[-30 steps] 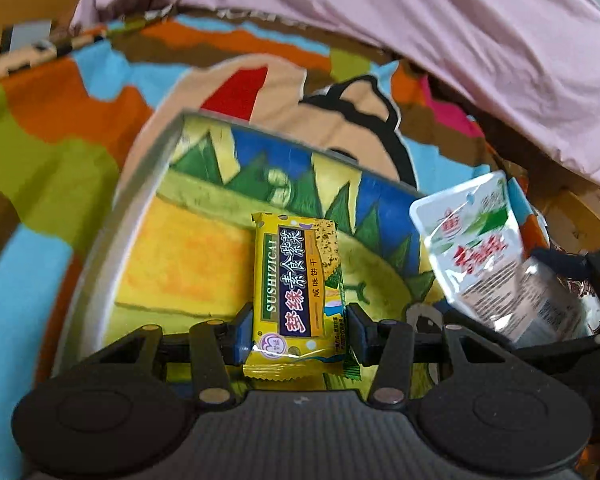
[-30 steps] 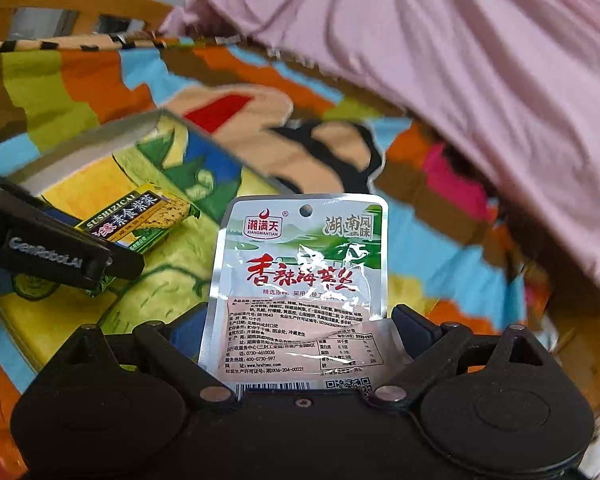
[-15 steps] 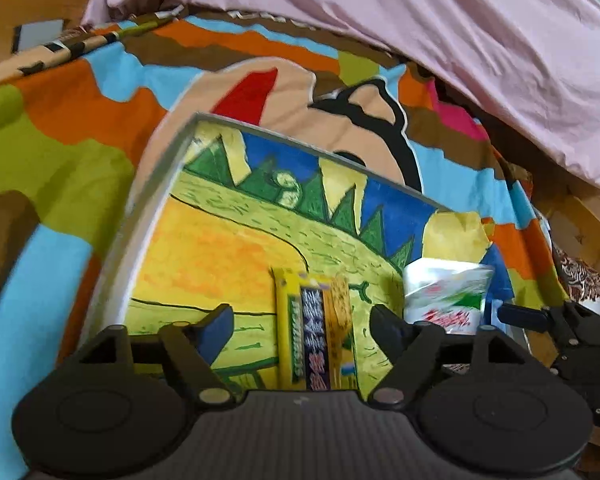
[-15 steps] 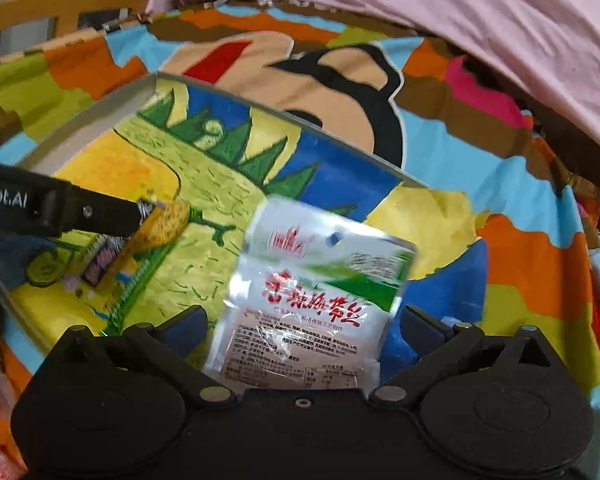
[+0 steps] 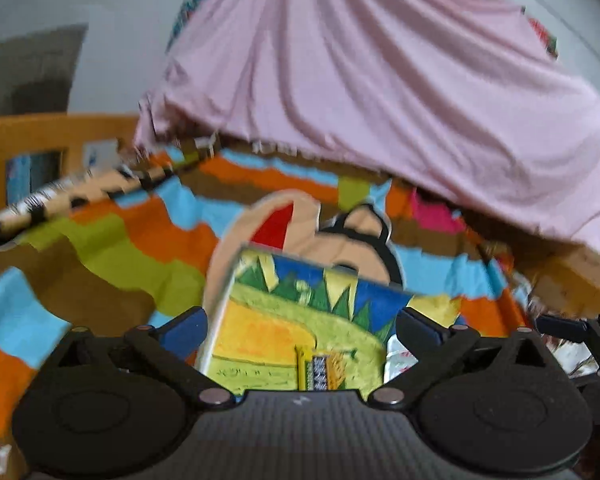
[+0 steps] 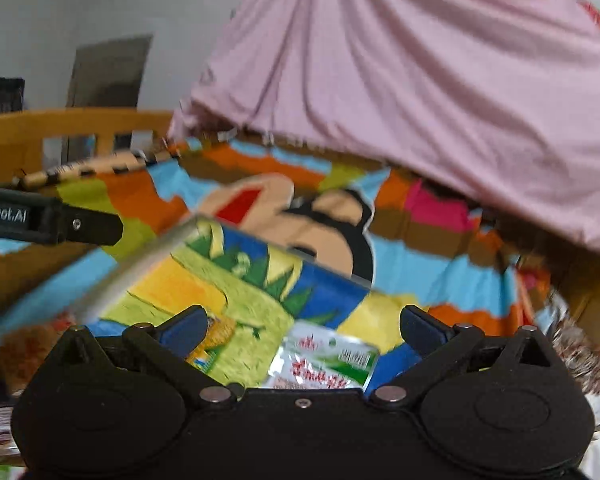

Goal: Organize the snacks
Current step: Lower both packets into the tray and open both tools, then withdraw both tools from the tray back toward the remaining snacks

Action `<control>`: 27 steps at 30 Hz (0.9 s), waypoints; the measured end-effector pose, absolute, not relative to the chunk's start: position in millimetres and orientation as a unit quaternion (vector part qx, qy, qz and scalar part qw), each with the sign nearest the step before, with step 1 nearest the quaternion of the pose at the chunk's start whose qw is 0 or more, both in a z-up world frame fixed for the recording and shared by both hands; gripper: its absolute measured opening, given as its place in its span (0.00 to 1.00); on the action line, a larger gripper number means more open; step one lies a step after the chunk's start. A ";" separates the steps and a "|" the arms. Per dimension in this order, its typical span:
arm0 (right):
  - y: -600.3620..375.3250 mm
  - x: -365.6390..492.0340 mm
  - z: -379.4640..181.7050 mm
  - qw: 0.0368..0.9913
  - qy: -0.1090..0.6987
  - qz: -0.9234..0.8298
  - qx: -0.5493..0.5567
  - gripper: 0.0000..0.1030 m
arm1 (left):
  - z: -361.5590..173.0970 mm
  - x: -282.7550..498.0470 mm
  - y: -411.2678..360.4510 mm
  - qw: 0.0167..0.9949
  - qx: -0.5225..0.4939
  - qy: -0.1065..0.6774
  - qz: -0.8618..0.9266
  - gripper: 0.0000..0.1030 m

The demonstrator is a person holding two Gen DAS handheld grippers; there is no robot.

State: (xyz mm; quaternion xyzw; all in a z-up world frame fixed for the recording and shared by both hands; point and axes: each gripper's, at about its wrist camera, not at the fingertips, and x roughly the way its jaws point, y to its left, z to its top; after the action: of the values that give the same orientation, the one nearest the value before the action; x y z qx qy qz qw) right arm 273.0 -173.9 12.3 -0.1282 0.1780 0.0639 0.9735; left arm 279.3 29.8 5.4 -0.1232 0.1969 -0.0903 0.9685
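Left gripper (image 5: 300, 328) spread wide, jaws just opened, nothing pinched. Yellow biscuit packet (image 5: 320, 370) lying flat in the painted tray (image 5: 220, 312), at 6 o'clock below the midpoint between the fingers, touching neither. Right gripper (image 6: 302, 326) likewise spread fully, empty. White and green snack pouch (image 6: 326, 364) resting in the same tray at 6 o'clock from that gripper's gap, clear of both fingers. Tray sitting on a colourful cartoon blanket (image 5: 120, 248); pink sheet (image 5: 380, 100) draped at 12 o'clock behind.
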 end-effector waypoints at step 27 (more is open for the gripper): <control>-197.9 83.0 32.4 0.980 0.135 0.081 -0.122 0.99 | 26.1 96.5 27.1 0.982 -0.038 0.156 -0.103 1.00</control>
State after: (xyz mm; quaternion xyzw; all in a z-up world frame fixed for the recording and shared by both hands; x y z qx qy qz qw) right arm 83.0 -197.9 32.4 -0.1219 0.1349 0.0805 0.9800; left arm 96.5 27.1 26.1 -0.0384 0.1556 -0.1031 0.9817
